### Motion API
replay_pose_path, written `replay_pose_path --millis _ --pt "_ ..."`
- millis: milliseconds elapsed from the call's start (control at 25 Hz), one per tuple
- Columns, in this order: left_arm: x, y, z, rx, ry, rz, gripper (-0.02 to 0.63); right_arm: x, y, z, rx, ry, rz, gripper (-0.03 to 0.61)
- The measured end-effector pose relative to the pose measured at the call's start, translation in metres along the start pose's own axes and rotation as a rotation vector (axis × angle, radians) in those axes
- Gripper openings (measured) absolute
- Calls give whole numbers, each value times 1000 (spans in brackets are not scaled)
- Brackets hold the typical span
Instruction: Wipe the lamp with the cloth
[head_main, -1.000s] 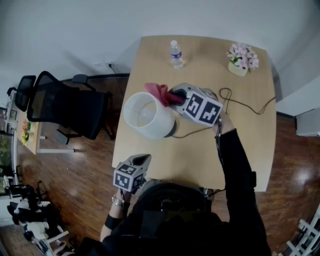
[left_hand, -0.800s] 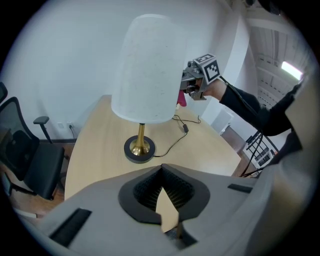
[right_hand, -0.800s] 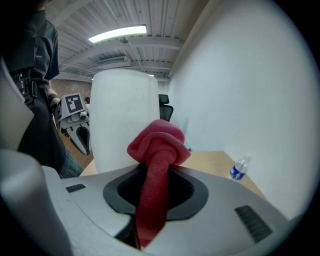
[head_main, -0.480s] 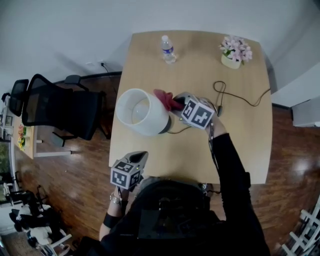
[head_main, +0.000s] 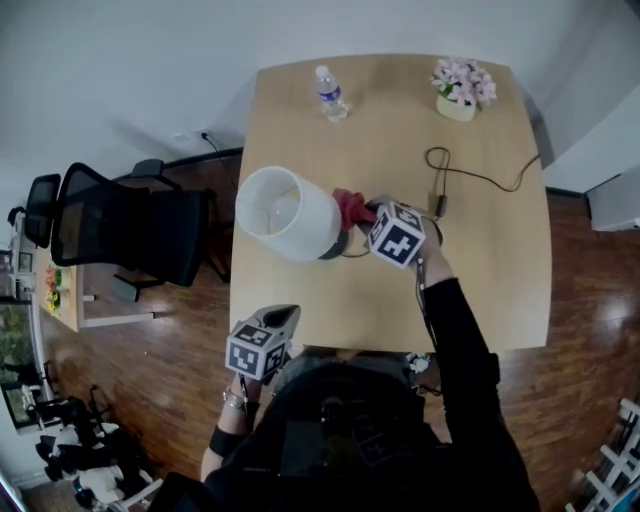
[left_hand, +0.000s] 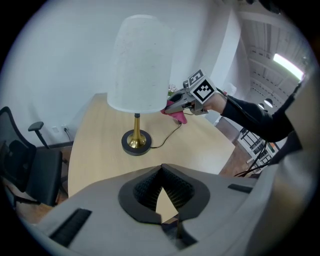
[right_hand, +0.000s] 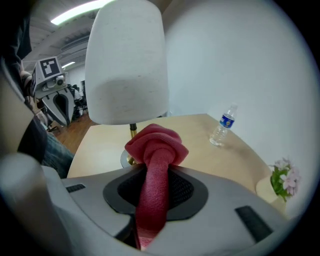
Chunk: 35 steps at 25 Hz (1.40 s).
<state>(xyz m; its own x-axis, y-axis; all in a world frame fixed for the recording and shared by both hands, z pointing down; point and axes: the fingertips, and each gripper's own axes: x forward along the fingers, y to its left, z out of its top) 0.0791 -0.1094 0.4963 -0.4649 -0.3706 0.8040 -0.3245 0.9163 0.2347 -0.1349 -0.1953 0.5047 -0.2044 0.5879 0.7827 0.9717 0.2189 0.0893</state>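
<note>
Head view: 1 lamp (head_main: 288, 212); R gripper (head_main: 366, 213) jaws clamp 1 cloth (head_main: 348, 205), L gripper (head_main: 284, 319) closed.

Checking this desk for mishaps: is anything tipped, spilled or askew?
Nothing stands out. The lamp stands upright, shade straight; the water bottle and flower pot are upright; nothing is spilled on the table. A black cord lies loose across it. The cloth sits bunched in the jaws of the right gripper.

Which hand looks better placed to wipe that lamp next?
Right. The right gripper is shut on the red cloth, close beside the lamp shade. The left gripper is shut and empty, back at the table's near edge.
</note>
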Motion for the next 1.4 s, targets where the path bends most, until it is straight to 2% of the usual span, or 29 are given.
replay_pose_path --millis 160,320,480,600,680,760,1040,1280,1400 --pt "-1 13 -6 6 -27 -49 -5 -41 7 1 156 -83 -136 103" --pt "-3 31 -3 76 -53 -126 -5 -104 46 41 263 -241 -255 103" --pt "-15 51 -1 170 -68 -203 -5 -147 86 105 270 -379 -375 103" --pt "-23 68 -6 208 -69 -252 -5 -154 109 153 194 -423 -452 104" --pt "-26 79 -11 231 -68 -281 -5 -143 121 177 183 -413 -487 104" --pt "-32 90 -15 250 -70 -301 -5 -123 126 189 215 -380 -526 104" --pt "-52 132 -27 264 -78 -339 -5 -81 132 171 347 -245 -614 104" --pt "-61 153 -50 248 -57 -368 -5 -27 146 148 400 -127 -574 104" --pt "-62 159 -59 239 -51 -358 -5 -4 153 134 426 -88 -542 104"
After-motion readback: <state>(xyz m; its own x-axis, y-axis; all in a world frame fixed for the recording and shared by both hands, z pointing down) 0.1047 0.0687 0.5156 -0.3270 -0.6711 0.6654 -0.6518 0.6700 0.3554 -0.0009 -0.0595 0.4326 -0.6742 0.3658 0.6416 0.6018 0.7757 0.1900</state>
